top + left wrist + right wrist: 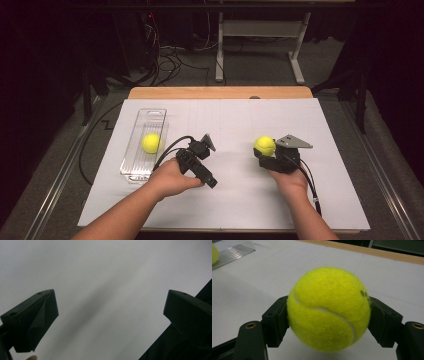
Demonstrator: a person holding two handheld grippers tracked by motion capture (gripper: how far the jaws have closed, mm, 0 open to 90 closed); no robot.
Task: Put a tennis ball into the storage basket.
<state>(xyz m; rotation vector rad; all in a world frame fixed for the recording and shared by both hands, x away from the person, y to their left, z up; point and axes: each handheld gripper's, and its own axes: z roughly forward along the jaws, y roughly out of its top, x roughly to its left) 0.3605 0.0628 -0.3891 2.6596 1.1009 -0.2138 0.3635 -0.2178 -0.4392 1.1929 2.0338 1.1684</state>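
Yellow tennis ball [328,308] sits clamped in the right gripper [267,152], right of centre in the high view. Left of centre, the left gripper [204,145] gapes wide over the white worktop [235,200]; a second ball [151,142] lies in a clear tray [135,165].

A: What colours are on the table?

B: The sheet [225,200] covering it is white, with faint grey grid lines. A light wooden table edge [220,92] shows at the far side.

A: And the balls?

B: Both are bright yellow-green. The right tennis ball [329,308] has a curved white seam and small black print. The left tennis ball [151,142] lies in a clear, ribbed tray [145,120].

A: The tools?

B: The right gripper [329,322] and left gripper [110,312] are black; brass-coloured rings sit in the right one's body.
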